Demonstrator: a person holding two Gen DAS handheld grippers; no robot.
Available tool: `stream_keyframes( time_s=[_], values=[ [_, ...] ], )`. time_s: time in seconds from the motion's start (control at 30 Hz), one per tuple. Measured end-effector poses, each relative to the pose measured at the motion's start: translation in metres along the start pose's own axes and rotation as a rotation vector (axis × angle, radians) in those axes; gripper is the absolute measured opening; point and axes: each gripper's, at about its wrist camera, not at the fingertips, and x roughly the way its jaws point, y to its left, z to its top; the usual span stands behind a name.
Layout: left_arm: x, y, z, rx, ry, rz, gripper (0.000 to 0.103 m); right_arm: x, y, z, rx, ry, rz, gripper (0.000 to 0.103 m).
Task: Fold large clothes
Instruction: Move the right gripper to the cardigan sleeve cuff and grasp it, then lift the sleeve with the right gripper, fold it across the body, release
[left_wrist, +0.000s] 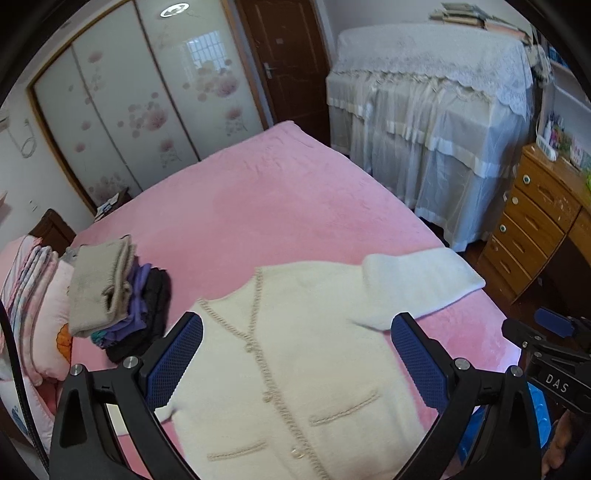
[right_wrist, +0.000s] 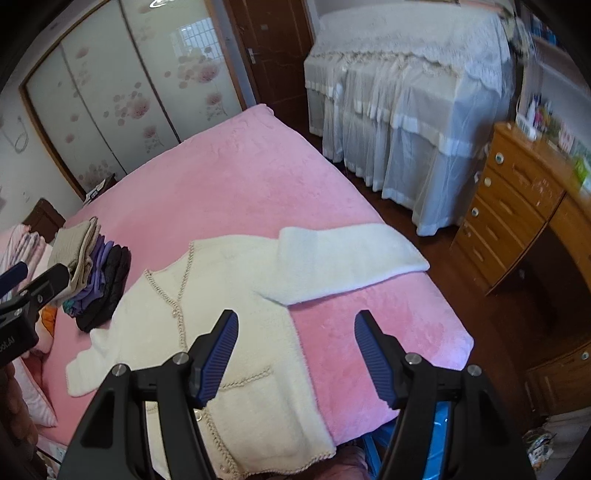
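A cream knitted cardigan (left_wrist: 295, 354) lies flat, front up, on the pink bed (left_wrist: 258, 206), one sleeve (left_wrist: 421, 284) stretched out to the right. It also shows in the right wrist view (right_wrist: 229, 295), where the other sleeve (right_wrist: 85, 369) points left. My left gripper (left_wrist: 295, 350) is open and empty, hovering above the cardigan's chest. My right gripper (right_wrist: 295, 347) is open and empty, above the cardigan's right edge and the bare blanket (right_wrist: 369, 332). Each gripper shows at the edge of the other's view.
A stack of folded clothes (left_wrist: 118, 299) sits on the bed to the cardigan's left, next to pillows (left_wrist: 33, 295). A cloth-covered piece of furniture (left_wrist: 436, 122), a wooden desk with drawers (left_wrist: 532, 221), and a wardrobe (left_wrist: 129, 103) surround the bed.
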Motion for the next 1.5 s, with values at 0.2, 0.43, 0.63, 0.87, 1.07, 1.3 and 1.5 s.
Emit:
stream_keyframes(
  time_s=[0.2, 0.43, 0.63, 0.87, 1.07, 1.3, 1.5],
  values=[
    [0.073, -0.086, 0.032, 0.016, -0.008, -0.017, 0.101, 0.075, -0.082, 0.034, 0.046, 0.021, -0.011, 0.066],
    [0.173, -0.147, 0.046, -0.025, 0.022, 0.007, 0.101, 0.169, -0.162, 0.047, 0.152, 0.062, -0.03, 0.066],
    [0.237, -0.177, 0.045, -0.034, 0.069, 0.031, 0.101, 0.237, -0.219, 0.036, 0.347, 0.149, 0.028, 0.066],
    [0.269, -0.191, 0.04, -0.051, 0.115, 0.019, 0.101, 0.302, -0.258, 0.022, 0.552, 0.272, 0.119, 0.054],
    [0.275, -0.18, 0.032, -0.069, 0.144, 0.016, 0.101, 0.327, -0.265, 0.025, 0.605, 0.267, 0.165, 0.054],
    [0.272, -0.163, 0.026, -0.122, 0.176, 0.029, 0.101, 0.346, -0.271, 0.041, 0.633, 0.244, 0.171, 0.024],
    [0.249, -0.128, 0.029, -0.193, 0.162, 0.05, 0.101, 0.301, -0.247, 0.064, 0.477, 0.145, 0.125, 0.008]
  ],
)
